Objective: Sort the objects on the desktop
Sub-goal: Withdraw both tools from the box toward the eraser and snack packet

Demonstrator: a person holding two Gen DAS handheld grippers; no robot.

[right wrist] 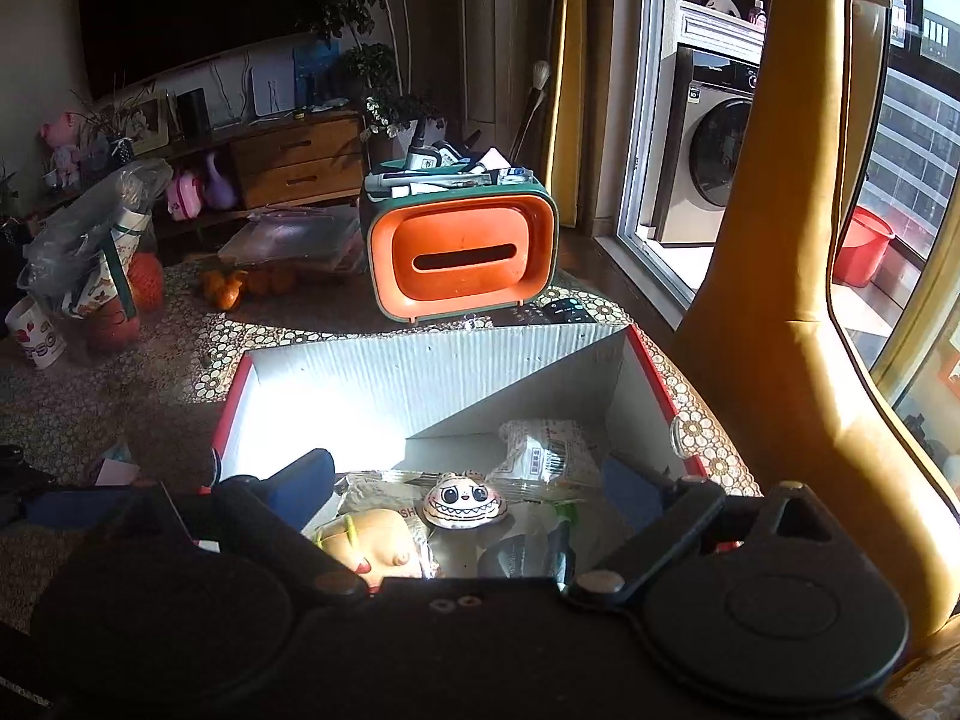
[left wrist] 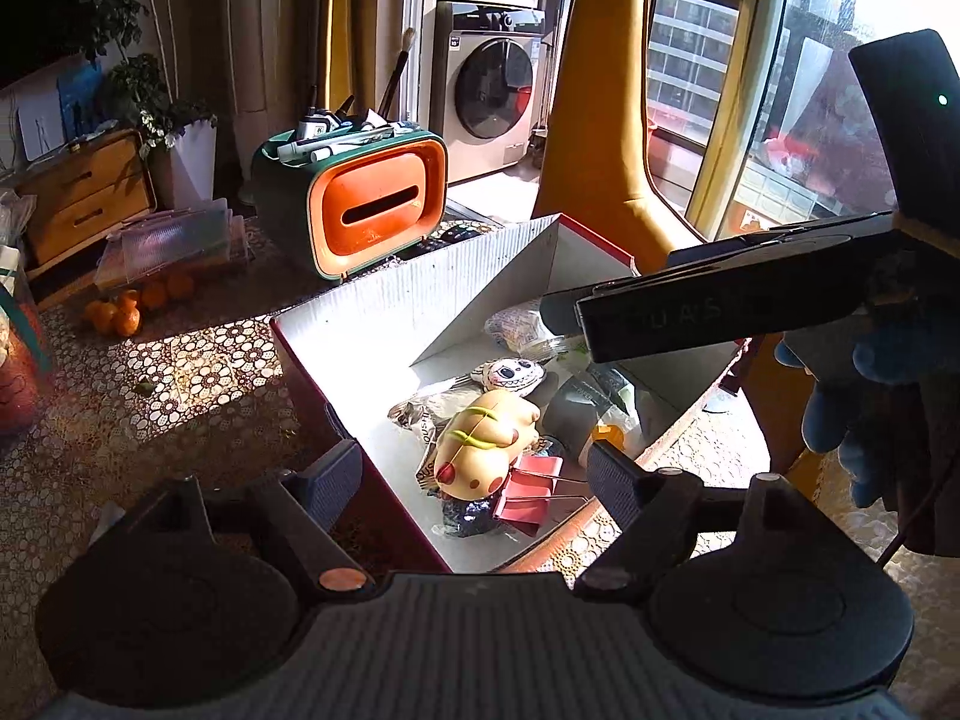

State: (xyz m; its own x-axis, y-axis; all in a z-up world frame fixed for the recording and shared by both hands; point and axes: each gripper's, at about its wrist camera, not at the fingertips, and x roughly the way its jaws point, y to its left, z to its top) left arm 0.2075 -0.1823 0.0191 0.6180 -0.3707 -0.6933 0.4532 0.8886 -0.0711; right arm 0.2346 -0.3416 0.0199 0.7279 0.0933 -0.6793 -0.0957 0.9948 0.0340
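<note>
The left gripper (left wrist: 474, 468) is held above the white corrugated cardboard box with red rim (left wrist: 384, 300), fingers spread and empty. Straight ahead between them lies a cream plush toy (left wrist: 486, 444), lengthwise along the fingers, pink binder clips (left wrist: 534, 495) touching it. The right gripper (right wrist: 468, 480), likewise open and empty, is poised over the same box, nearer a small white grinning-face pouch (right wrist: 465, 501).

Far left of the right gripper, a white paper cup (right wrist: 37, 333) reads "rso"; other print is too blurred.
</note>
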